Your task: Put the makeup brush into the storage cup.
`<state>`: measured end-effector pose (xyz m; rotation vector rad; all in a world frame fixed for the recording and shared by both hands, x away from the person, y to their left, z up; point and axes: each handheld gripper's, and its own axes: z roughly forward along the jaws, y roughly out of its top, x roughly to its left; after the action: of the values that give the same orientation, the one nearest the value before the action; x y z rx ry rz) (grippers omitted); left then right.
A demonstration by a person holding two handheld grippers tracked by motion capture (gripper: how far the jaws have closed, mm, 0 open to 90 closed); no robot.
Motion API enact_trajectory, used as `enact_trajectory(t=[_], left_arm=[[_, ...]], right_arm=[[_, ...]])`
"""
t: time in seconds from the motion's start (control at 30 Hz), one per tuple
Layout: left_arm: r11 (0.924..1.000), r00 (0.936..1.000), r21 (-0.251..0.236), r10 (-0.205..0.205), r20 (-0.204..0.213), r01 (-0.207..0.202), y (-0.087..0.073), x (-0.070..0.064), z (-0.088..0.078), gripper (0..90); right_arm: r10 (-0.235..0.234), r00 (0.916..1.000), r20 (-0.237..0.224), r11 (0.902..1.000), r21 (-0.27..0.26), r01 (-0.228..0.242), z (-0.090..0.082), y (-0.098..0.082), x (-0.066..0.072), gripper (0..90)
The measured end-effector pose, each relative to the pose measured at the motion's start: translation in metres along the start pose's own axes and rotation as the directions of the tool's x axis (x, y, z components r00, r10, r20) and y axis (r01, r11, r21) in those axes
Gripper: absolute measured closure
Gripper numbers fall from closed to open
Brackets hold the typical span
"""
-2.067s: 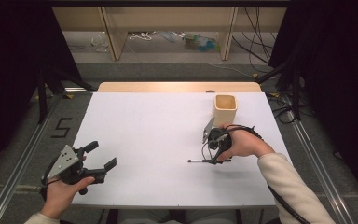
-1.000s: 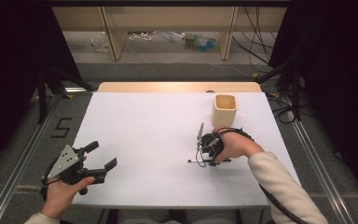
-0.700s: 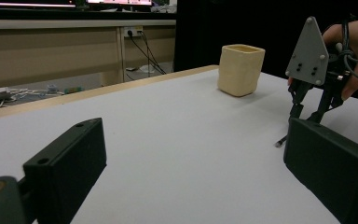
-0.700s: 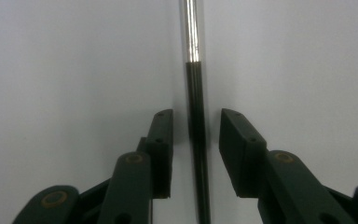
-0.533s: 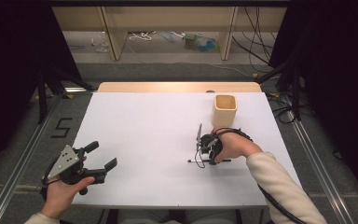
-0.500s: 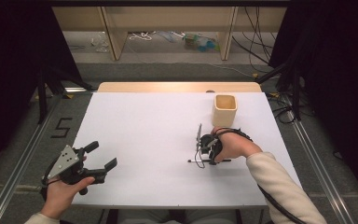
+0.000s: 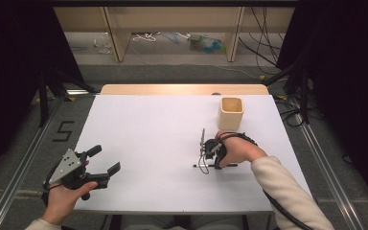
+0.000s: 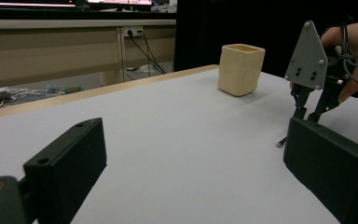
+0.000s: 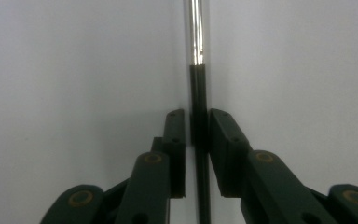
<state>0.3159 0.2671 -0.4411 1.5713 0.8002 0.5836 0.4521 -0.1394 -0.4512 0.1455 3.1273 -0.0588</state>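
My right hand-held gripper [image 9: 196,140] points down at the white bench [image 7: 148,124], and its jaws have just been closing on a thin pen [image 9: 196,88], black where the pads press on it and silver further along. In the high view the pen [image 7: 199,166] lies flat on the bench right of centre, under my right hand [image 7: 237,152]. A cream cup [image 7: 231,112] stands upright beyond it, apart. My left hand-held gripper [image 7: 103,167] hangs near the bench's front left corner, jaws wide and empty.
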Motion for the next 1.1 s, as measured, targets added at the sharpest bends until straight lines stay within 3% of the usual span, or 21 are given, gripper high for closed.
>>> enact_trajectory(t=[0.03,0.07,0.17,0.2,0.57,0.7,0.83,1.03,1.07,1.1], left_arm=[[1.0000,1.0000,0.000,0.000,0.000,0.000,0.000,0.000,0.000,5.5],[1.0000,1.0000,0.001,0.001,0.000,-0.001,0.000,0.000,0.000,5.5],[1.0000,1.0000,0.001,0.001,0.000,-0.001,0.000,0.000,0.000,5.5],[1.0000,1.0000,0.001,0.001,0.000,-0.001,0.000,0.000,0.000,5.5],[1.0000,1.0000,0.002,0.002,-0.001,-0.002,0.000,0.000,0.000,5.5],[1.0000,1.0000,0.002,0.001,-0.002,-0.001,0.000,0.000,0.000,5.7],[1.0000,1.0000,0.003,0.003,-0.003,-0.003,0.000,0.000,0.000,5.7],[1.0000,1.0000,0.003,0.003,-0.004,-0.003,0.000,0.000,0.000,5.8],[1.0000,1.0000,0.003,0.003,-0.004,-0.003,0.000,0.000,0.000,5.8],[1.0000,1.0000,0.003,0.003,-0.004,-0.003,0.000,0.000,0.000,5.8]], right_arm=[[0.000,1.0000,0.000,1.0000,0.000,0.000,0.000,0.000,0.000,80.4],[-0.031,0.9995,0.004,0.9995,-0.006,0.031,0.001,0.000,-0.003,81.9],[0.023,0.9997,-0.003,0.9997,0.004,-0.023,0.000,0.002,0.001,83.6],[-0.003,1.0000,0.000,0.9999,0.013,0.003,0.000,0.001,-0.001,83.8],[-0.004,1.0000,0.002,0.9999,0.010,0.004,0.000,0.001,0.000,84.4],[-0.003,0.9999,0.013,0.9995,-0.032,0.004,-0.002,0.000,-0.001,84.4],[0.011,0.9998,0.014,0.9995,-0.031,-0.011,-0.007,-0.002,0.000,84.5],[-0.022,0.9992,0.033,0.9958,-0.088,0.025,-0.012,-0.006,-0.003,84.5],[0.028,0.9992,0.027,0.9963,-0.082,-0.026,-0.016,-0.008,-0.001,84.5],[0.017,0.9994,0.031,0.9947,-0.102,-0.014,-0.017,-0.009,-0.002,84.5]])
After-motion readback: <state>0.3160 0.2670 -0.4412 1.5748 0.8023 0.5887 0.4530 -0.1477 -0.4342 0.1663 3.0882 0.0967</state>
